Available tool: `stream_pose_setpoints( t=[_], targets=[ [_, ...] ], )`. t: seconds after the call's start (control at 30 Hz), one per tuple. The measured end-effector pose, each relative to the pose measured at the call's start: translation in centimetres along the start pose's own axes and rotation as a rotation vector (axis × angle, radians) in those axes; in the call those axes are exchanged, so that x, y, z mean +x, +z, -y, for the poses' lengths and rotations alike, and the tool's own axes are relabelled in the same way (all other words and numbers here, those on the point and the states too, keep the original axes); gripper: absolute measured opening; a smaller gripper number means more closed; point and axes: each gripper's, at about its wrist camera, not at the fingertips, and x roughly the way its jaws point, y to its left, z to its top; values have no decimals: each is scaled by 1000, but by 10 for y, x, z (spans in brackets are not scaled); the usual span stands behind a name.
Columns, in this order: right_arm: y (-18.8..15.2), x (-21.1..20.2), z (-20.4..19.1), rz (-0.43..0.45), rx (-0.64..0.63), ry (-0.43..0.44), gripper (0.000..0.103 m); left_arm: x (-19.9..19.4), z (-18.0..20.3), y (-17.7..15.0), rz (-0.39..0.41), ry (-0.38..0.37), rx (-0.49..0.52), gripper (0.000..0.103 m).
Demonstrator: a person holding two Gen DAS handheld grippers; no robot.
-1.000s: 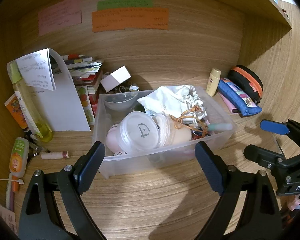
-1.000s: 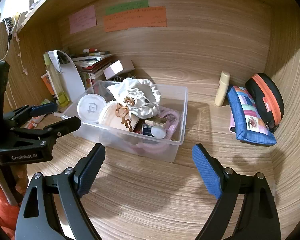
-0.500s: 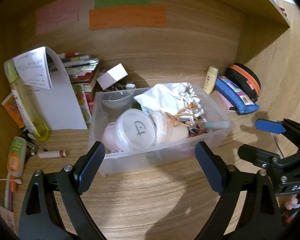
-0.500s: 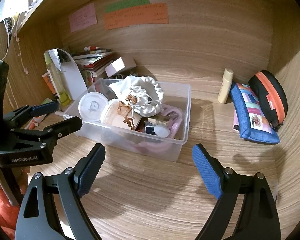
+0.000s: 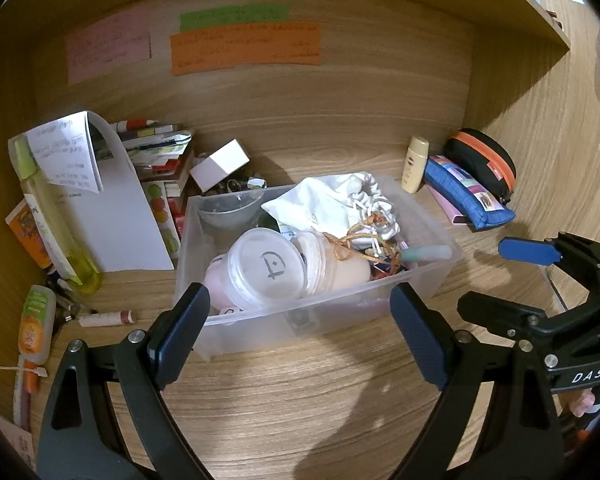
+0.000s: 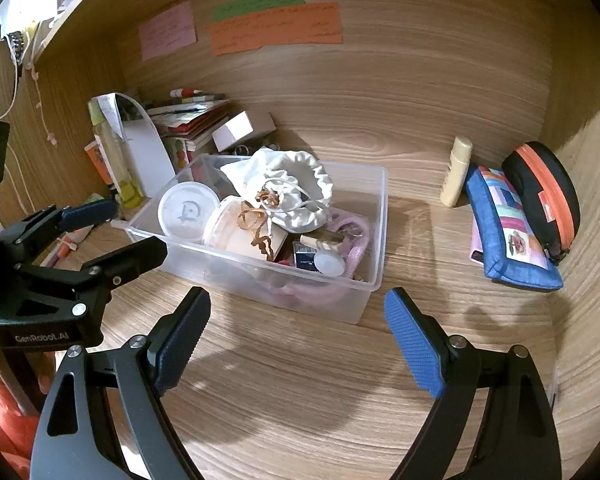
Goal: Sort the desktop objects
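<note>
A clear plastic bin (image 5: pixel 436 276) (image 6: pixel 374 216) stands mid-desk, holding a white drawstring pouch (image 5: pixel 332 204) (image 6: pixel 296 188), a round lidded tub (image 5: pixel 266 268) (image 6: pixel 188 212) and small items. My left gripper (image 5: pixel 300 336) is open and empty, just in front of the bin; it also shows in the right wrist view (image 6: pixel 112 232). My right gripper (image 6: pixel 296 340) is open and empty, in front of the bin's right half; it also shows in the left wrist view (image 5: pixel 516 276).
A blue pencil case (image 5: pixel 468 196) (image 6: pixel 508 224), a black-orange pouch (image 5: pixel 484 160) (image 6: pixel 548 196) and a cream bottle (image 5: pixel 414 164) (image 6: pixel 456 172) sit at the right. Books, a white box (image 5: pixel 220 164), a curled paper (image 5: pixel 112 200) and a green bottle (image 5: pixel 52 216) crowd the left. A lip balm (image 5: pixel 108 318) lies near.
Both grippers have shifted slightly; the bin sits a little lower and closer in the left wrist view. Both stay open and empty.
</note>
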Motion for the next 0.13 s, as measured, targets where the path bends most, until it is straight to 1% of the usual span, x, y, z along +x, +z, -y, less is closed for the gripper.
stream_pose_setpoints(
  t=[0.13],
  targets=[
    [0, 2, -2, -5, -8, 2, 87, 3, -4, 0, -6, 0, -7, 92]
  ],
)
